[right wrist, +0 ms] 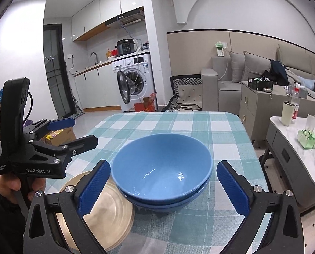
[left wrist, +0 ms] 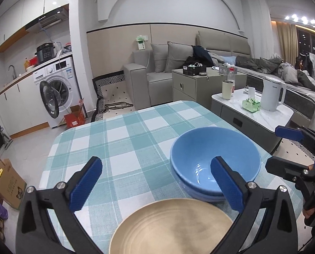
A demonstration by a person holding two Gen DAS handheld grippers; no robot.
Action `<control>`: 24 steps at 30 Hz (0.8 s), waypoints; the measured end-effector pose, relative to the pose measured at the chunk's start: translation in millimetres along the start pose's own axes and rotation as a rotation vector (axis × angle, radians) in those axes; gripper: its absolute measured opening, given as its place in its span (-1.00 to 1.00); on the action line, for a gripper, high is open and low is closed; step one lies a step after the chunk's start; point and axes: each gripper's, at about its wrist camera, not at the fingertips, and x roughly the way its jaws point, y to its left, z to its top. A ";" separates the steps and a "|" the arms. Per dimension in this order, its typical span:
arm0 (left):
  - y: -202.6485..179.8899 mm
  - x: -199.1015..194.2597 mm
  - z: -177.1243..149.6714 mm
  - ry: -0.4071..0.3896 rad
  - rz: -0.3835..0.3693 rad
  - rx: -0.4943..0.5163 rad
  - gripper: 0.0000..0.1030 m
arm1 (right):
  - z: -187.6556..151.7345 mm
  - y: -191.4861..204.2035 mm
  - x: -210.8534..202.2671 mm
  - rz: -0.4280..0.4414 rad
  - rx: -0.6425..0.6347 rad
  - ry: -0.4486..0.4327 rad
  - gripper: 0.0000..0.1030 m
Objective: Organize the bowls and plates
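Observation:
Two blue bowls (left wrist: 215,158) (right wrist: 161,169) sit nested on the checked tablecloth (left wrist: 115,139). A beige plate (left wrist: 172,228) (right wrist: 106,211) lies just in front and to the left of them, touching the bowls' base. My left gripper (left wrist: 157,182) is open above the plate's far edge, and its right finger (left wrist: 225,184) overlaps the bowls in view. Its jaws also appear from the right wrist, where the left gripper (right wrist: 77,132) is held by a hand. My right gripper (right wrist: 163,188) (left wrist: 284,149) is open, its pads either side of the bowls and not touching them.
A low white-topped side table (left wrist: 284,114) on the right carries a kettle (left wrist: 272,94), a cup (left wrist: 227,90) and a green packet. A grey cabinet and a sofa stand behind. The washing machine (right wrist: 134,80) has its door open. Cardboard boxes (left wrist: 7,182) sit on the floor at the left.

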 end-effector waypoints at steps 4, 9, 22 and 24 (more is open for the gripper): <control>1.5 -5.9 -11.3 -0.008 0.006 -0.009 1.00 | -4.4 4.1 -3.0 0.009 -0.007 -0.010 0.99; 1.8 -12.3 -21.8 -0.006 -0.003 -0.023 1.00 | -9.1 4.9 -8.4 0.014 0.008 -0.024 0.99; 14.0 -33.2 -44.9 -0.050 0.022 -0.054 1.00 | -23.9 9.7 -15.5 0.032 0.004 -0.046 0.99; 16.7 -38.6 -49.0 -0.070 0.034 -0.063 1.00 | -27.1 11.1 -16.0 0.034 0.005 -0.051 0.99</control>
